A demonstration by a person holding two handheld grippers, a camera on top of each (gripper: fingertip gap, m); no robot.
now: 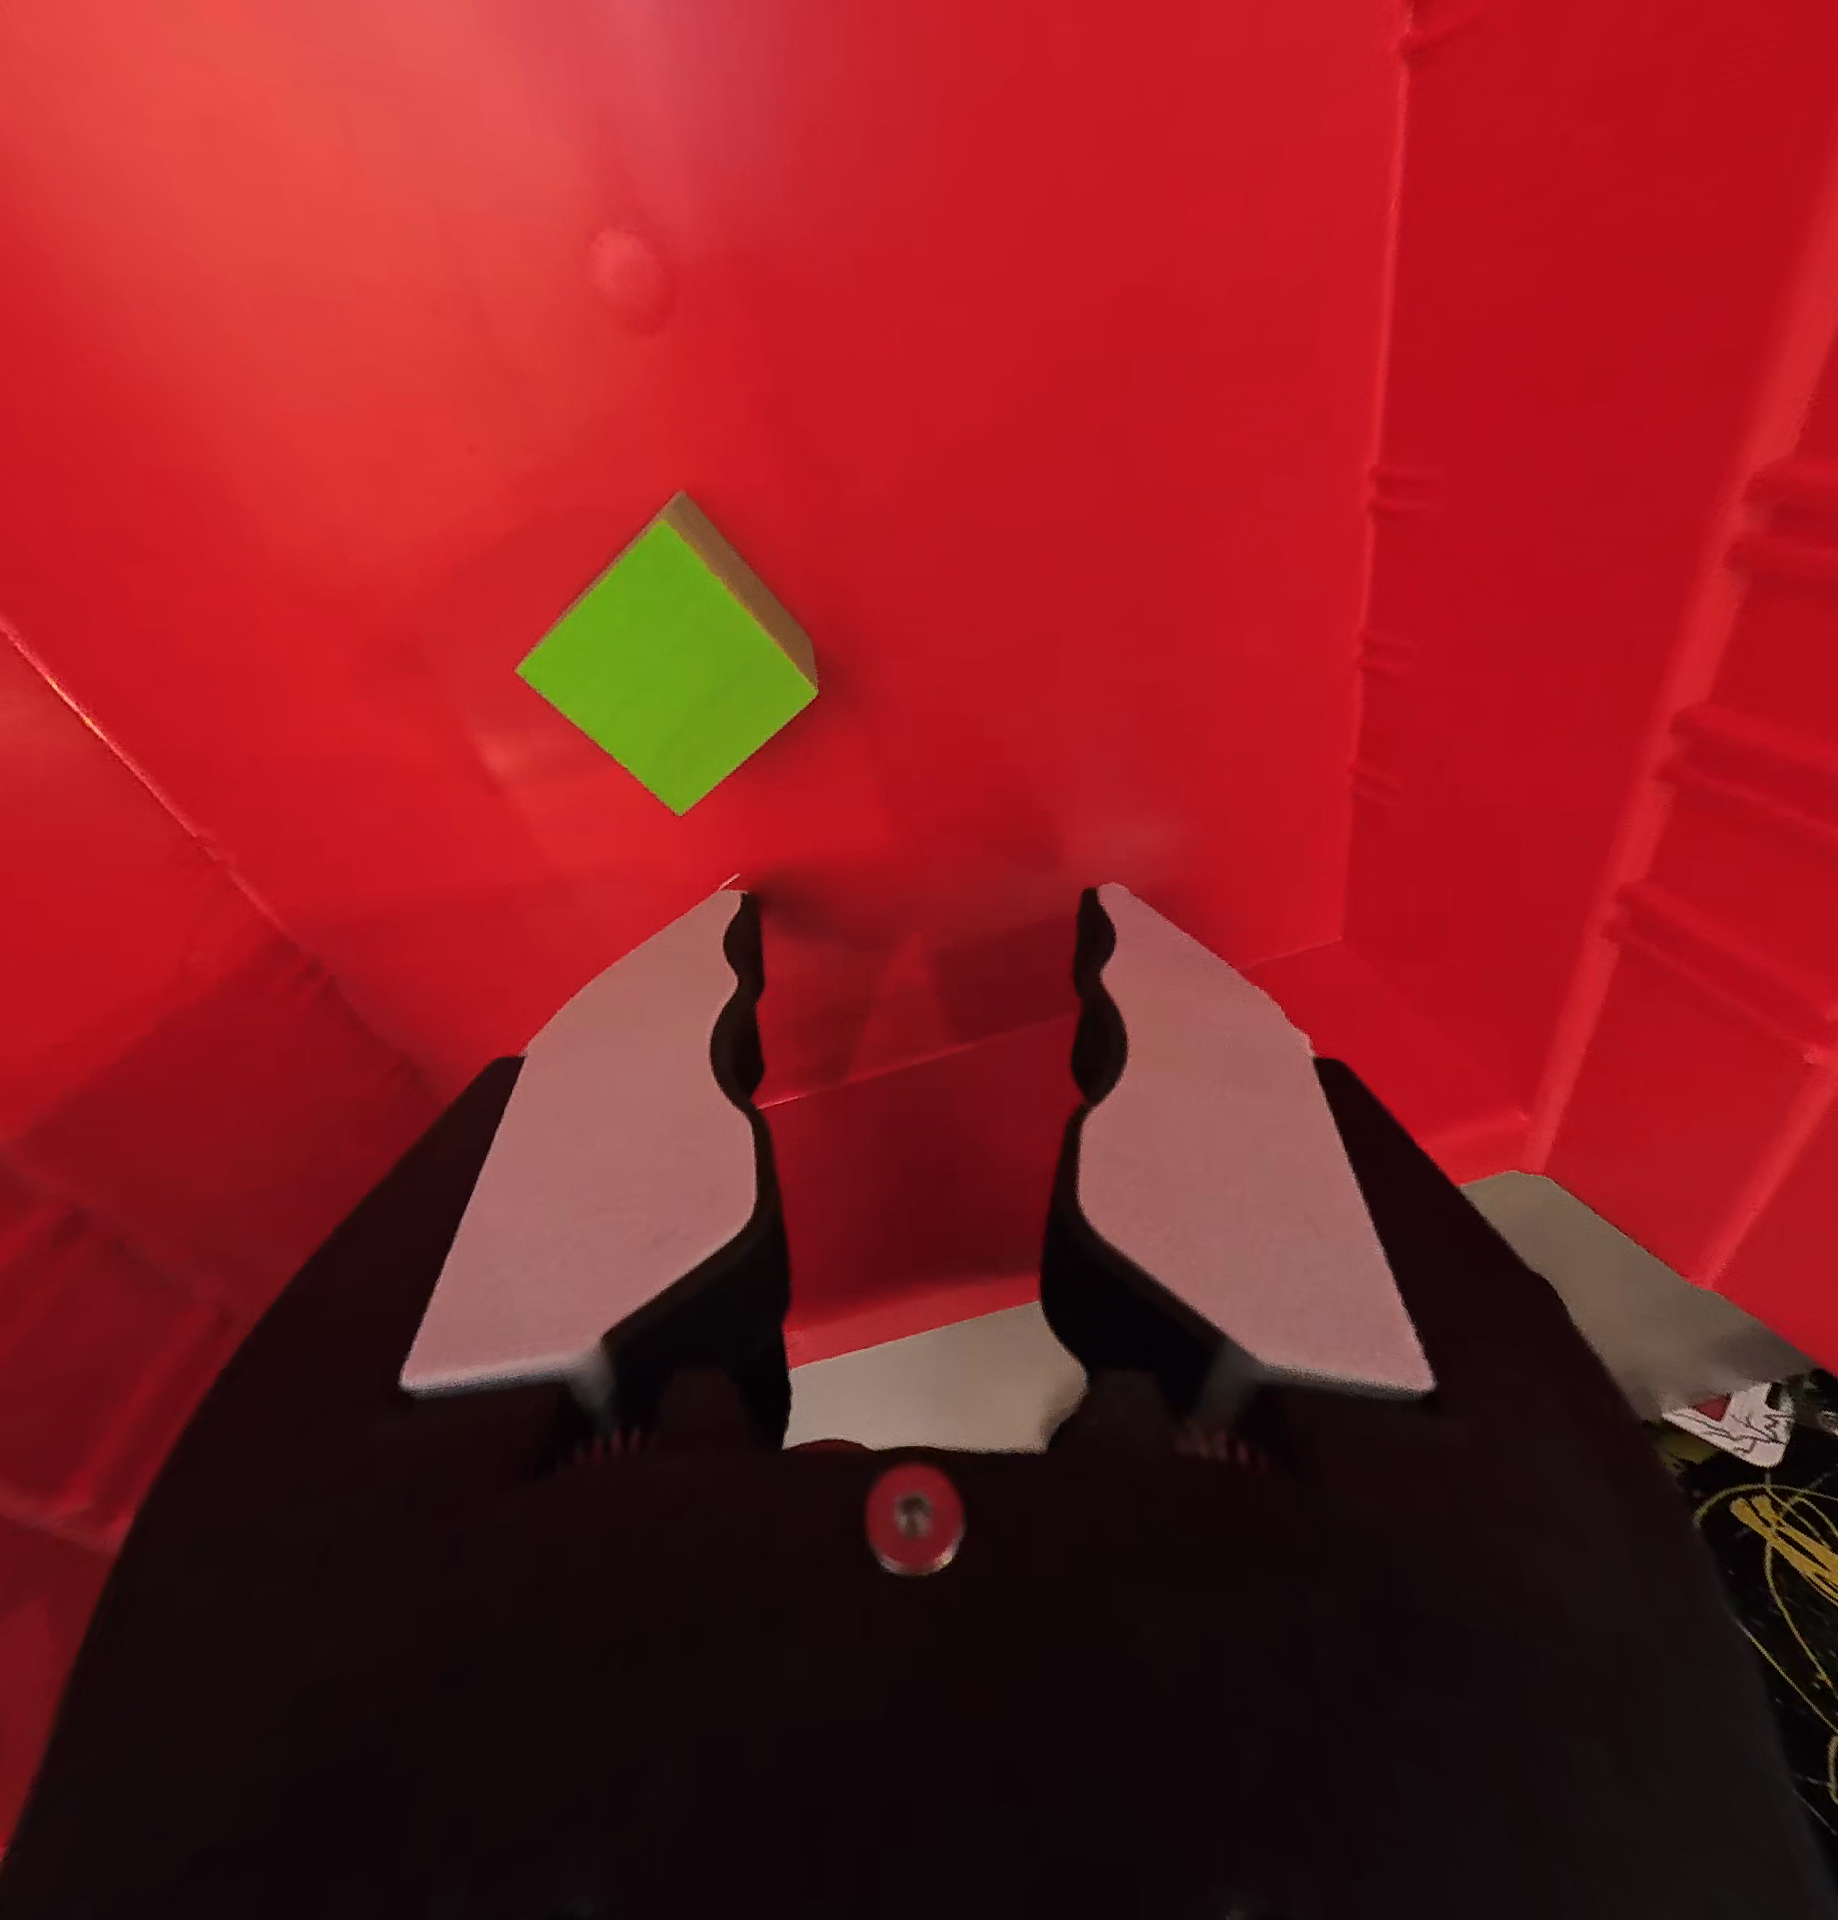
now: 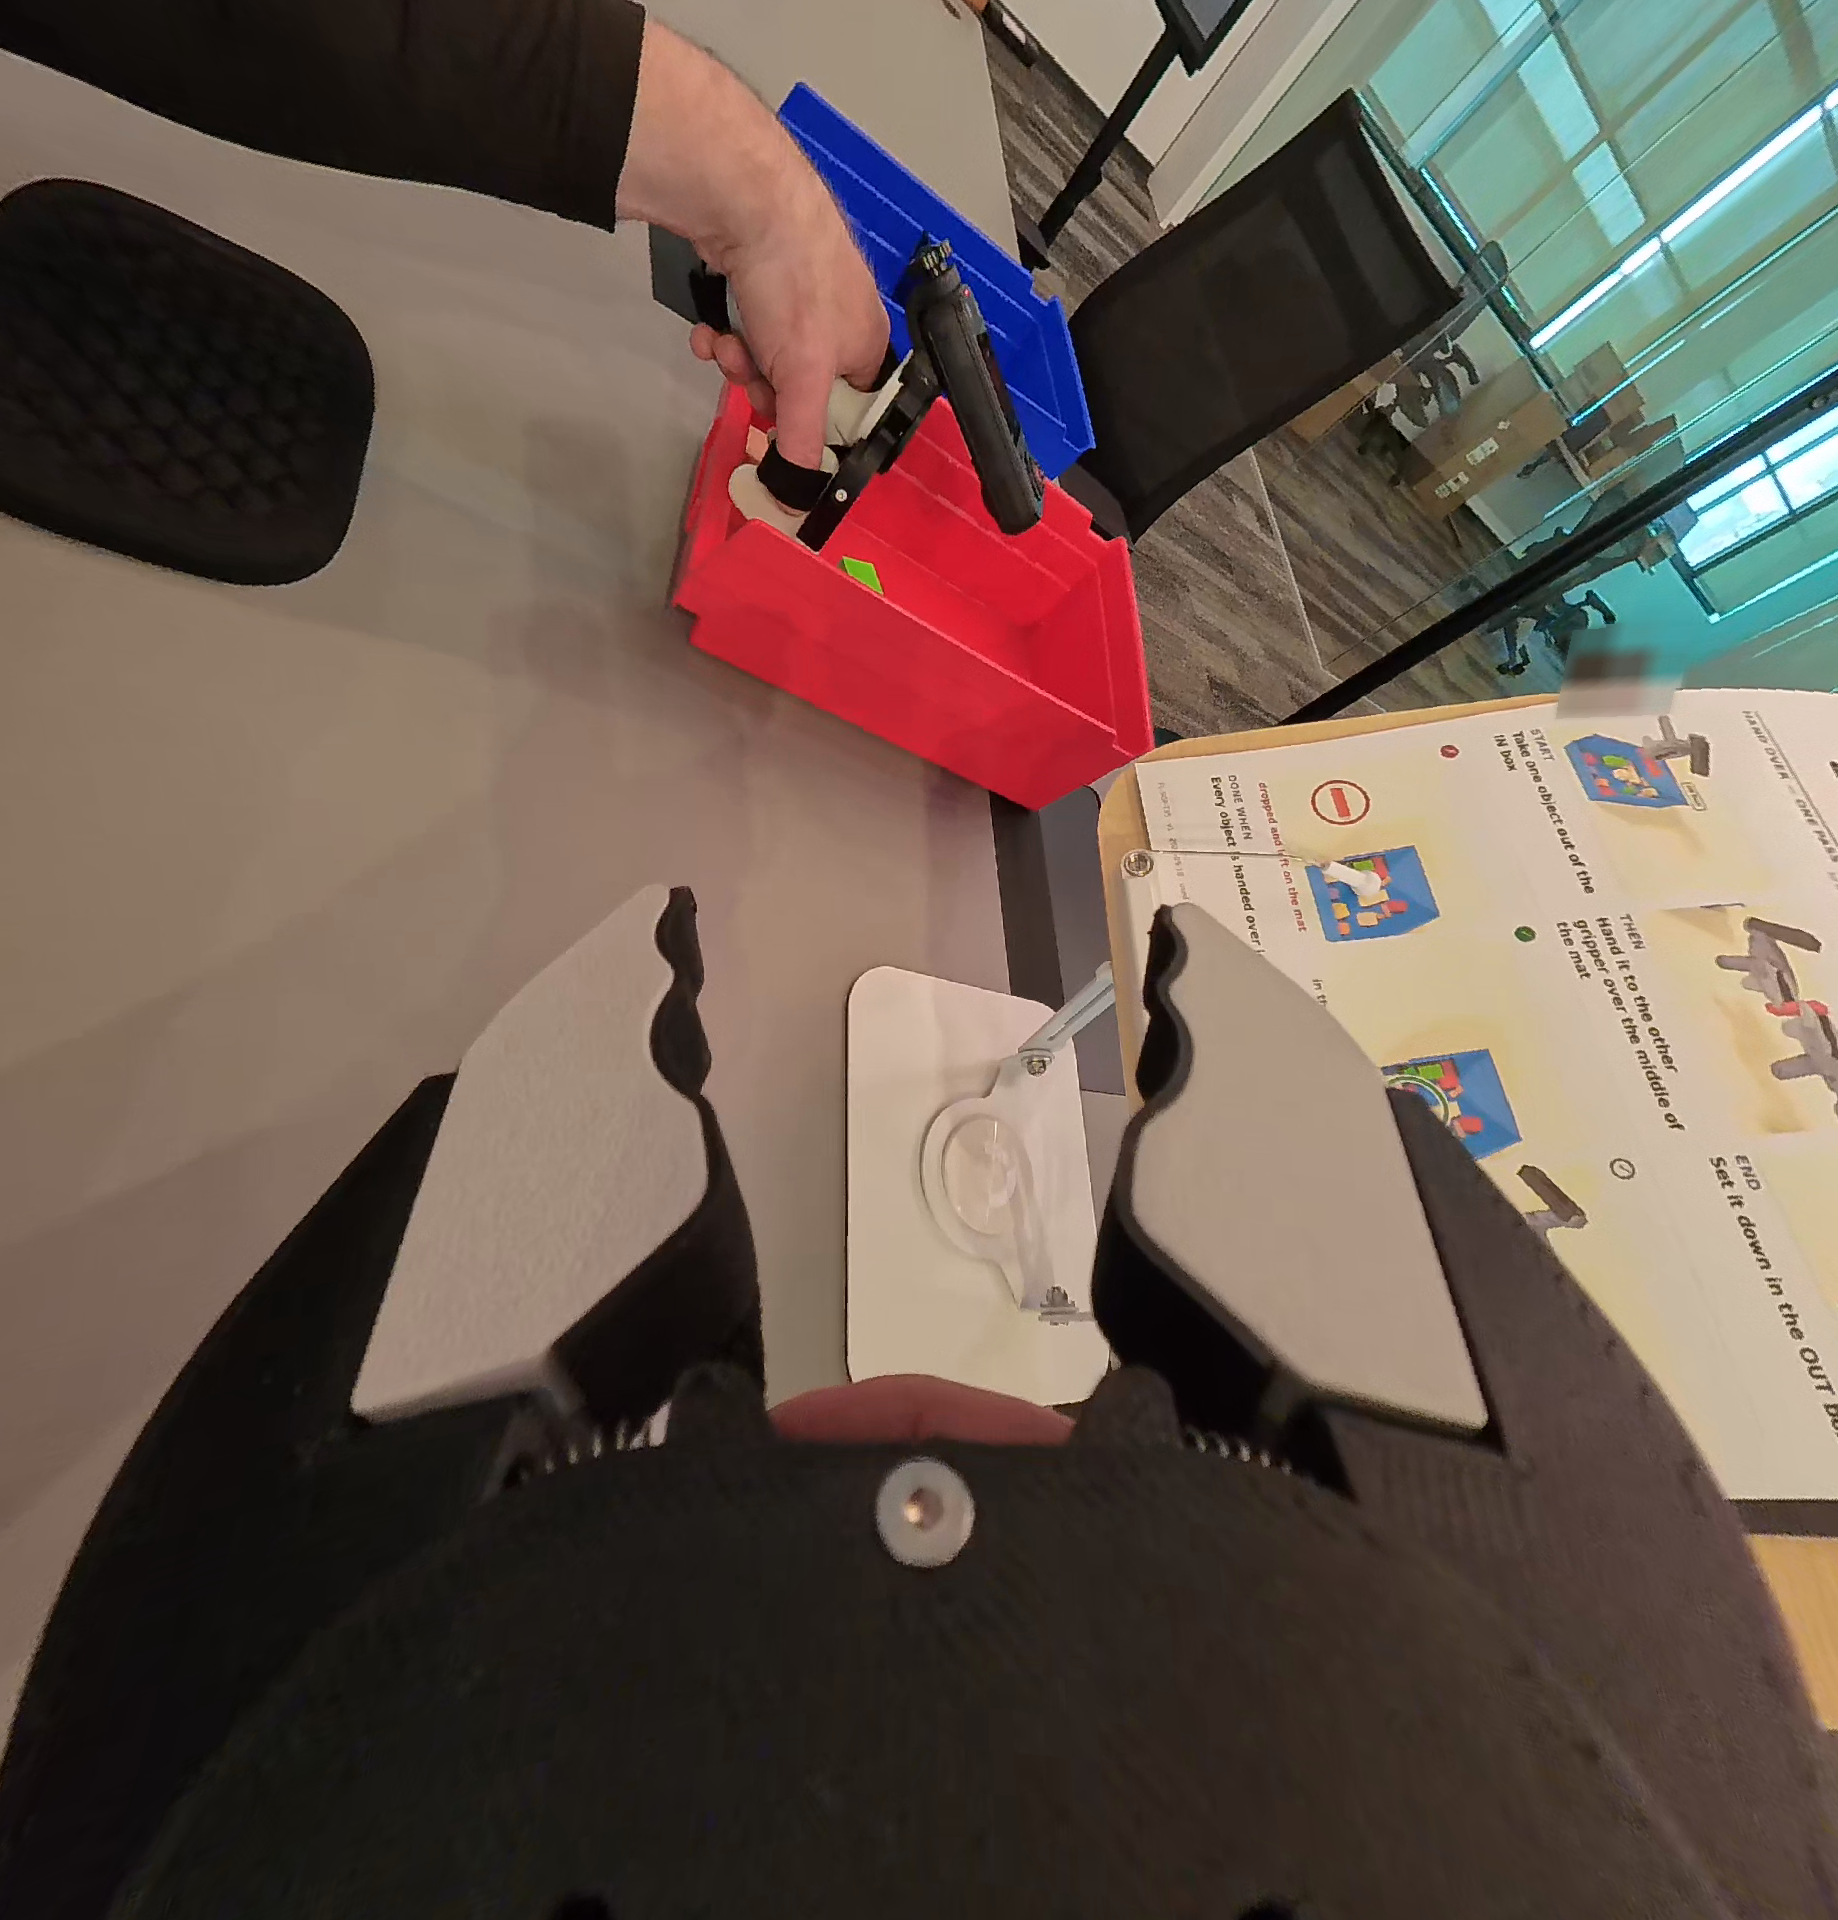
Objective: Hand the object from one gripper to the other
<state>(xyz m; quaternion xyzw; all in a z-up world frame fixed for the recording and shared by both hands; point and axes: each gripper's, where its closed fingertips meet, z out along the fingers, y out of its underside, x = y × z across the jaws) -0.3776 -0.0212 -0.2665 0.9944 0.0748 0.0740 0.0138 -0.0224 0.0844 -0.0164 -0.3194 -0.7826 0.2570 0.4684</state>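
Both hand-held grippers gape bare: left [image 1: 920, 914] inside red bin [image 1: 1102, 416], right [image 2: 920, 914] over grey table [image 2: 375, 831]

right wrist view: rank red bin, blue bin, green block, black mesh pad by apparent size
Largest to smallest, as they look:
1. Red bin
2. Black mesh pad, close to the red bin, so that order is unsure
3. Blue bin, partly hidden by the hand
4. Green block, only a sliver shows inside the red bin

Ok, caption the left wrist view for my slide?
Open left gripper inside the red bin, green block lying ahead.
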